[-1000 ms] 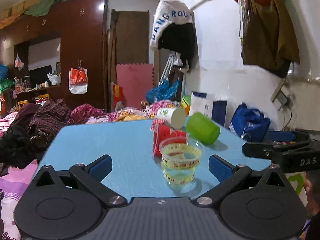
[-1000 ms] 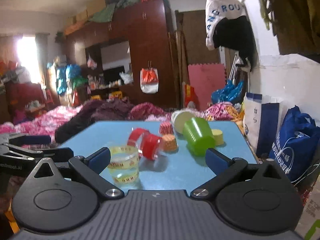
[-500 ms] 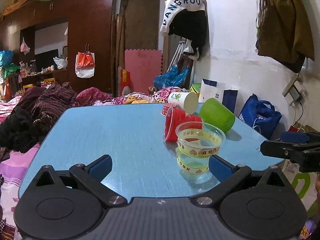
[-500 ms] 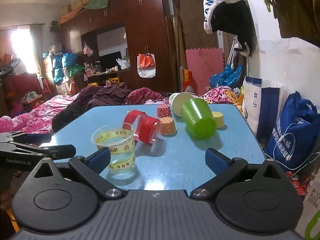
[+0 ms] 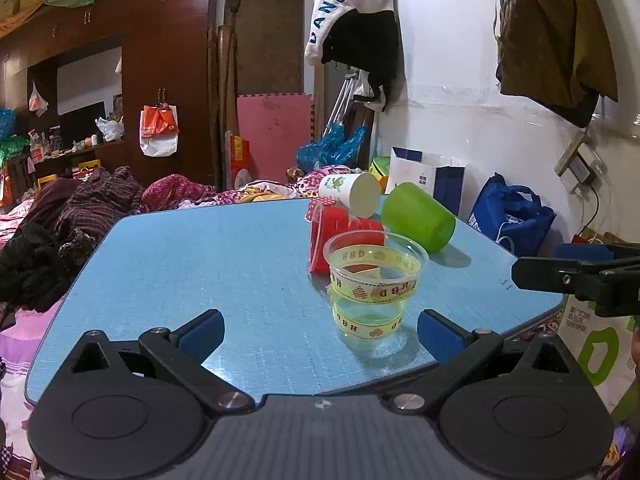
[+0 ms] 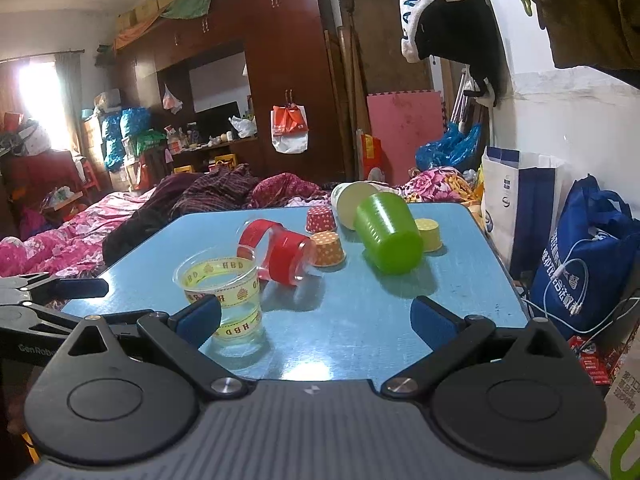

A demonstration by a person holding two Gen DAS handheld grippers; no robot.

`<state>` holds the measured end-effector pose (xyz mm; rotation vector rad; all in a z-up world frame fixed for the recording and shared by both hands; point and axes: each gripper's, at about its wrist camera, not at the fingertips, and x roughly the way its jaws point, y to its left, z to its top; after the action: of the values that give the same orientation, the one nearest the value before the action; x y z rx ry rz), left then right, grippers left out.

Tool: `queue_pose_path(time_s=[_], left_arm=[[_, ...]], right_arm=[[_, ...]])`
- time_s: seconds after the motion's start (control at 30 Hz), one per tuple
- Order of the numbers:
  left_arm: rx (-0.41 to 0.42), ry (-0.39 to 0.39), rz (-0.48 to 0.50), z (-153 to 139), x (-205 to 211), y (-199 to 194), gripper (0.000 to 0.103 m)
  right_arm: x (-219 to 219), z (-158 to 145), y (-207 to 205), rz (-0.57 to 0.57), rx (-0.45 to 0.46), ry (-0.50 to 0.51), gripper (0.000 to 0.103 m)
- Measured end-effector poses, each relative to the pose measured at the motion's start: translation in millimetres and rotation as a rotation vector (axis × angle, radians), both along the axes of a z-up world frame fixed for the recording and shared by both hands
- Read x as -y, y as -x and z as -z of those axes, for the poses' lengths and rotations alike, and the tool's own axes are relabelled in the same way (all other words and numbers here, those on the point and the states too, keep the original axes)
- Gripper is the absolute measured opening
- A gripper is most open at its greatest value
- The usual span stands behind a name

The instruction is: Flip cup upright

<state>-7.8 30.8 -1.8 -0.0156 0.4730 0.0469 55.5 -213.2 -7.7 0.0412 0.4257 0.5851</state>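
Note:
A clear plastic cup with yellow "HBD" ribbon print (image 5: pixel 374 286) stands upright near the front of the blue table (image 5: pixel 208 264); it also shows in the right wrist view (image 6: pixel 222 292). Behind it lie a red cup (image 6: pixel 282 254), a green cup (image 6: pixel 388 238) and a white paper cup (image 6: pixel 352 202), all on their sides. My left gripper (image 5: pixel 320 330) is open and empty, just in front of the clear cup. My right gripper (image 6: pixel 316 316) is open and empty, the clear cup by its left finger.
Small red-dotted (image 6: pixel 319 218), orange (image 6: pixel 328 248) and yellow (image 6: pixel 428 234) paper cupcake liners sit upside down among the cups. A bed with piled clothes (image 6: pixel 120 232) lies left of the table. Bags (image 6: pixel 584 256) stand against the wall on the right.
Both grippers have backed away and dropped lower, so the cups sit farther off in view. The clear cup stays upright on the table. Both grippers stayed open.

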Motion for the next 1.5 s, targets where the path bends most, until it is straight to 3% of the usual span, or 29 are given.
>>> queue_pose_path(time_s=[1.5], left_arm=[[0.0, -0.002, 0.015, -0.6, 5.1, 0.6, 0.103]], right_arm=[[0.1, -1.8, 0.7, -0.034, 0.014, 0.016, 0.102]])
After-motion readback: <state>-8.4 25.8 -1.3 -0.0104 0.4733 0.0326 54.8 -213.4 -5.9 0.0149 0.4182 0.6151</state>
